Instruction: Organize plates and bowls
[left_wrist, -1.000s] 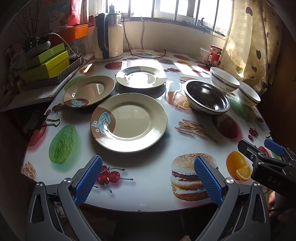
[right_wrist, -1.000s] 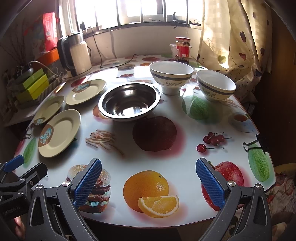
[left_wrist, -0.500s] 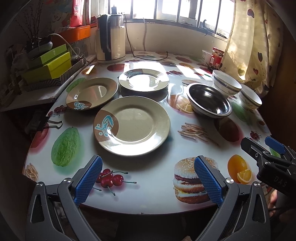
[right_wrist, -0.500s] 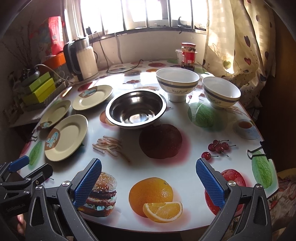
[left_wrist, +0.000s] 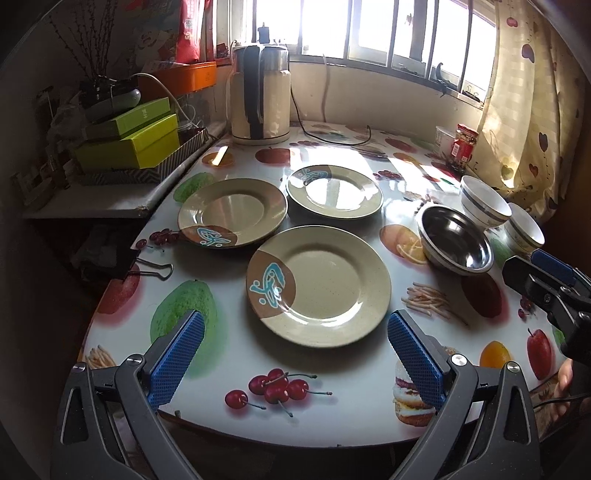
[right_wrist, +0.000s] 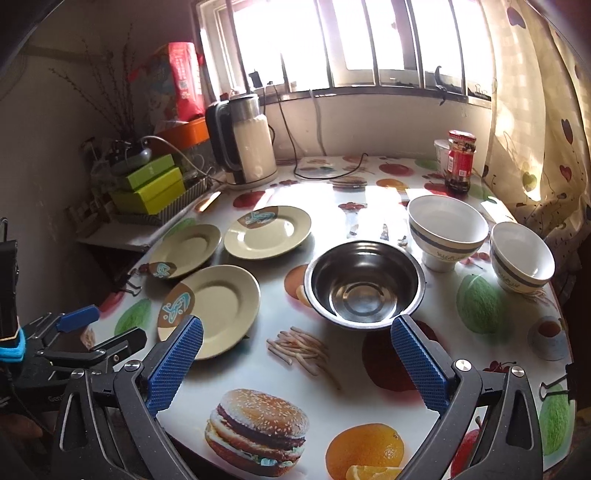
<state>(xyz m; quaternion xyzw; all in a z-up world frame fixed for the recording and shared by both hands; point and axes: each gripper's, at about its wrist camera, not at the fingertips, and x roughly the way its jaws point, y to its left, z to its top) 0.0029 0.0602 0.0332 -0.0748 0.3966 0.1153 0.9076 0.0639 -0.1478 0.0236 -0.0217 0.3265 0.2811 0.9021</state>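
Plates and bowls lie spread across the bench (left_wrist: 236, 354), none yet stacked, so we judge the sorting has hardly begun. We take the steel bowl (right_wrist: 364, 284) as our landmark. To its left sit three plates: the nearest plate (left_wrist: 319, 286), a second plate (left_wrist: 232, 212) beyond it toward the bench edge, and a third plate (left_wrist: 334, 192) farther back toward the kettle (left_wrist: 260, 96). The near two almost touch; we cannot tell whether their rims overlap. To the right of the steel bowl stand two white bowls, the footed bowl (right_wrist: 447, 230) just beside it and the smaller bowl (right_wrist: 522, 258) farther right, apart from each other.

Our left gripper (left_wrist: 295, 358) hangs above the near edge of the bench with its jaws spread wide and nothing between them, lined up on the nearest plate; we read that as readiness to take the rim. Our right gripper (right_wrist: 297, 365) likewise has its jaws released and empty, aimed at the steel bowl, whose near rim sits just past the right fingertip. Keeping plates left and bowls right suggests each hand gathers its own kind. Glazed rims look slippery, so a shallow pinch may slide.
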